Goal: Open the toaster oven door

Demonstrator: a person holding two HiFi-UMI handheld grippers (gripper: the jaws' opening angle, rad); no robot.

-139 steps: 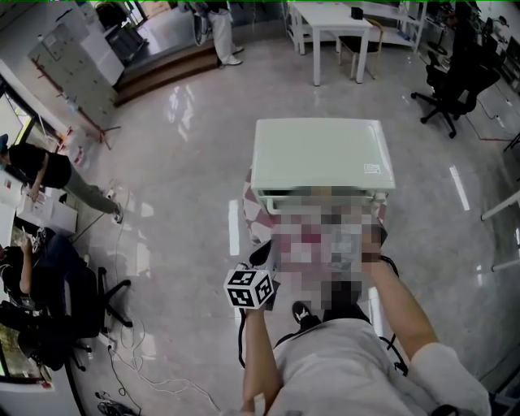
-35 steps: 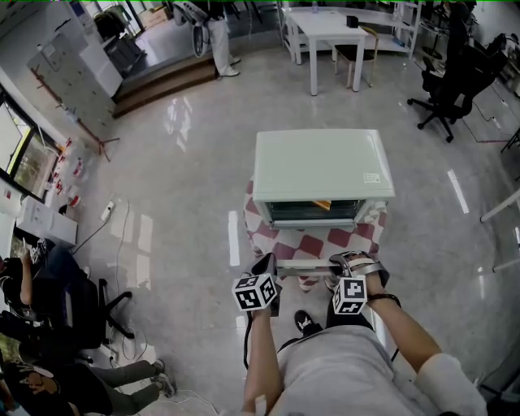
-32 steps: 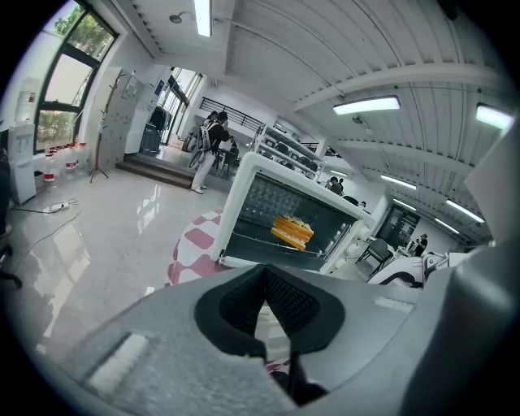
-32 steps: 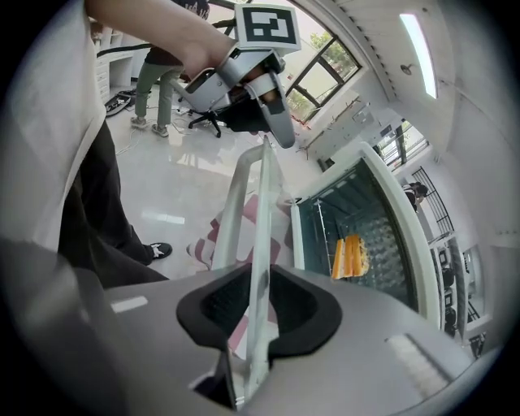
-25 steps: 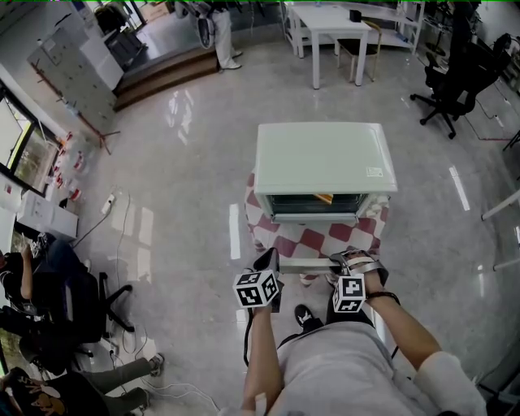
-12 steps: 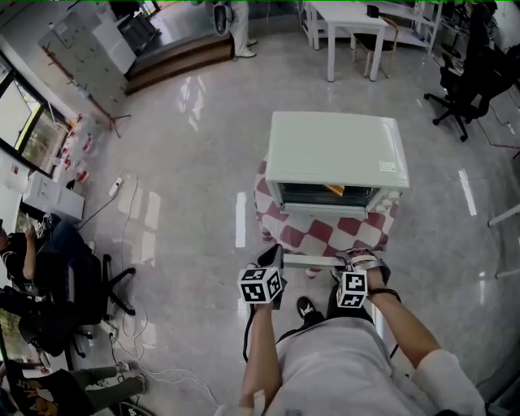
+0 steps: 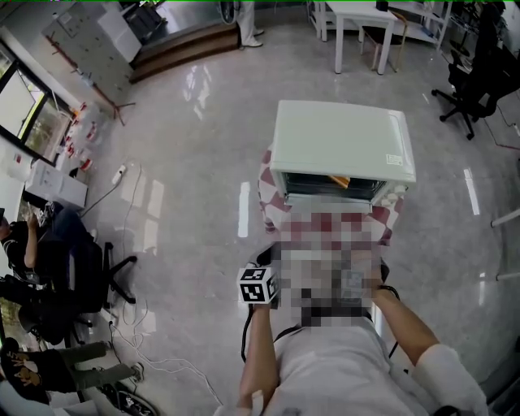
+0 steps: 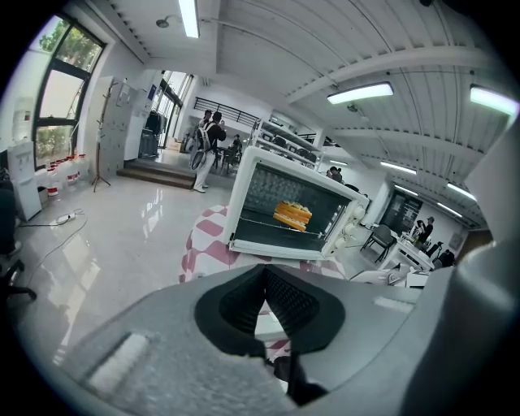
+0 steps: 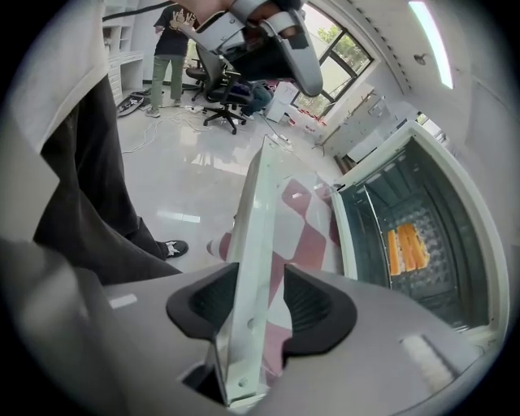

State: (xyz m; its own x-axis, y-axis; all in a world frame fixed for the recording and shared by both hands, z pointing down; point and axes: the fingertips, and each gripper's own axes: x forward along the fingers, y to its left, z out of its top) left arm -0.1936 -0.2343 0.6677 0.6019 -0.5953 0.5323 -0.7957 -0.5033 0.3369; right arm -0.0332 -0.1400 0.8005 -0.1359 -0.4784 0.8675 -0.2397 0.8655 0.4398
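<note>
Sitting on a small stand draped in a red-and-white checked cloth (image 8: 203, 244), the pale, boxy metal toaster oven (image 7: 341, 146) faces the person, out on a glossy light-grey floor (image 7: 187, 162). Its glass-paned door (image 9: 305, 215) is already swung down and away from the cavity, toward the person, so the inside is in plain view: an orange slab of food (image 8: 292, 214) lies on the thin wire rack (image 8: 268, 223).

The right gripper (image 9: 260, 266) points steeply down at the door's far edge, where the long, pale metal handle bar (image 9: 264, 195) runs straight between its two dark ribbed pads. Its jaws have just been opening. They now stand apart, with a clear gap between the bar and the pad on the oven side, while the other pad lies just beside the bar; nothing is squeezed.

The left gripper (image 8: 264, 272) hangs in front of the oven, well apart from it and to the left of the door. Its pads meet at the tips, clenched on nothing. Its marker cube (image 7: 258, 284) shows above the person's forearm. A black office chair (image 7: 479, 77) and a white table (image 7: 366, 20) stand beyond the oven.
</note>
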